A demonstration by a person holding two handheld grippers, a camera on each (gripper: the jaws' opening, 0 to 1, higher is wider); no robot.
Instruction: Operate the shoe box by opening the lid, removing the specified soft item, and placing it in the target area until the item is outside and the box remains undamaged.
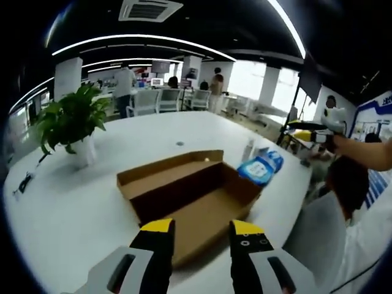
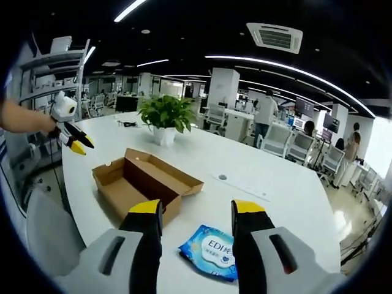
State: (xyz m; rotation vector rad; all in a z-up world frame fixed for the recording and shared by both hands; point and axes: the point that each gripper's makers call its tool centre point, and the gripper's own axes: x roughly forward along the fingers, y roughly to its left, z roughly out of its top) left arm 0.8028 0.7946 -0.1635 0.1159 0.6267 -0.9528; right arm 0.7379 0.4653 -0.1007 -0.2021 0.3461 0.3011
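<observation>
The brown cardboard shoe box lies open on the white table, its lid folded back flat and its inside bare. A blue soft wipes pack rests on the table just beyond the box's right end. My left gripper hovers open above the box's near side, holding nothing. In the right gripper view the box sits left of centre and the blue pack lies between my jaws, below them. My right gripper is open and apart from the pack. The left gripper hangs off the table's left edge.
A potted green plant stands on the table behind the box, seen also as the plant. A person's arm holds the right gripper past the table's right edge. A grey chair stands by the near edge. People and desks fill the office behind.
</observation>
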